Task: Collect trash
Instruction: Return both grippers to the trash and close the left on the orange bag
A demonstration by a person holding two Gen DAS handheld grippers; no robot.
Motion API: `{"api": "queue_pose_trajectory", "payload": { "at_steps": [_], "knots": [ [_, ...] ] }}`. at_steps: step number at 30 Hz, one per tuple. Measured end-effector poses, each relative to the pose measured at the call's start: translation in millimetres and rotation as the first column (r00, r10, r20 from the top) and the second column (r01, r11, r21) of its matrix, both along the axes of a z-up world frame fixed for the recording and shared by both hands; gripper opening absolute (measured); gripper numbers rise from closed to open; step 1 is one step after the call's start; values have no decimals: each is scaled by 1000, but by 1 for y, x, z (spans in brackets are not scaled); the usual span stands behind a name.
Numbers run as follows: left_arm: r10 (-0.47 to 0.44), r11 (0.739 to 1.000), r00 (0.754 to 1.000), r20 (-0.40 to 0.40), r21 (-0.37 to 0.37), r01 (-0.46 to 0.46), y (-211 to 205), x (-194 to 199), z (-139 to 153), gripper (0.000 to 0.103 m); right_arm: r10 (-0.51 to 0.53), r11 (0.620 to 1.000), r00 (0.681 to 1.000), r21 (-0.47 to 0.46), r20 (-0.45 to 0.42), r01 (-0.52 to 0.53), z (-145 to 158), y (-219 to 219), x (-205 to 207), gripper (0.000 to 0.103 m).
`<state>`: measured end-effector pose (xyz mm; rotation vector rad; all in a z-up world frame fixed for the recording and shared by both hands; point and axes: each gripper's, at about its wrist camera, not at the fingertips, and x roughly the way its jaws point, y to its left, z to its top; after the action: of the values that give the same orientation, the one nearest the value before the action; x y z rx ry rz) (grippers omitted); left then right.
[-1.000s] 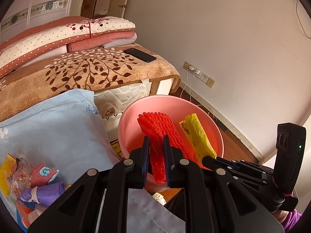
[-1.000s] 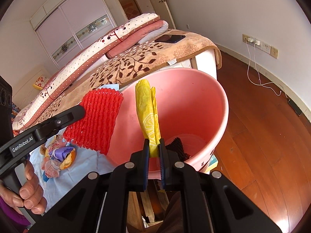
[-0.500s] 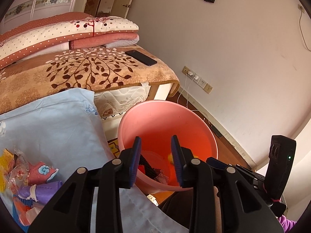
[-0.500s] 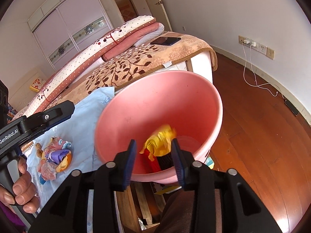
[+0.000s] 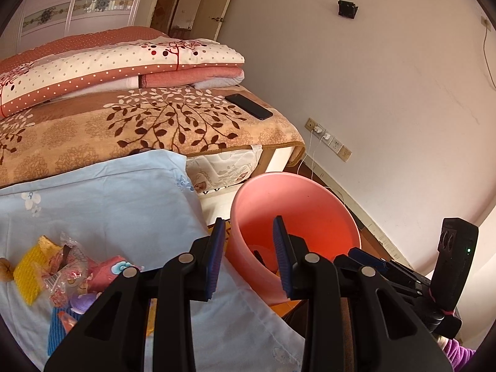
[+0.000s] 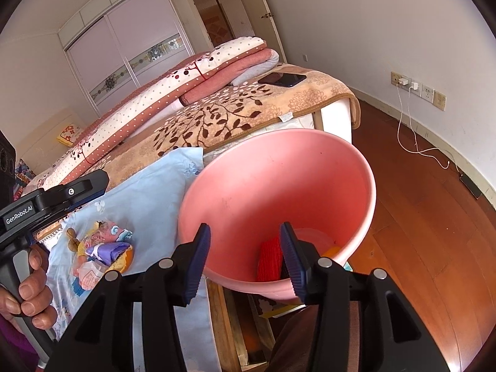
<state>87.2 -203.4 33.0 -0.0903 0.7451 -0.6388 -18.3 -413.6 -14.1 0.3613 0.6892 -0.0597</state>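
A pink bucket (image 5: 310, 198) (image 6: 310, 167) stands beside the bed. A red foam net (image 6: 269, 259) and a yellow wrapper (image 6: 331, 251) lie at its bottom. My left gripper (image 5: 248, 235) is open and empty over the bucket's near rim. My right gripper (image 6: 245, 241) is open and empty above the bucket's near rim. A pile of trash (image 5: 62, 276) (image 6: 99, 254) with a yellow net, candy wrappers and pink and purple packets lies on the light blue sheet (image 5: 108, 198) to the left of the bucket.
The bed carries a brown leaf-pattern blanket (image 5: 161, 124), folded quilts (image 5: 124, 62) and a black phone (image 5: 252, 106). Wall sockets with a charger cable (image 6: 409, 86) are on the right wall. Wooden floor (image 6: 434, 217) lies right of the bucket.
Both grippers opened. The red foam net and the yellow wrapper dropped into the bucket. Both grippers have drawn back a little from the bucket.
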Motion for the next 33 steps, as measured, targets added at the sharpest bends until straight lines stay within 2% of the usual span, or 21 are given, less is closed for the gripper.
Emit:
{"api": "queue_pose_trajectory", "payload": {
  "at_steps": [8,16,24,33],
  "knots": [
    [110,994,993,38,-1,-110,58,1,18,32,57,998,998,-28,23,-56,10,26,2,48],
    [230,973,972,50,19,-231,124,-2,23,32,132,990,991,-49,23,-131,15,56,9,50],
    [285,958,958,-35,31,-284,165,-20,-1,32,199,978,980,-69,-5,-199,10,84,15,51],
    [249,968,958,-141,50,-244,160,-32,-40,32,266,960,963,-83,-41,-269,1,109,20,53]
  ]
}}
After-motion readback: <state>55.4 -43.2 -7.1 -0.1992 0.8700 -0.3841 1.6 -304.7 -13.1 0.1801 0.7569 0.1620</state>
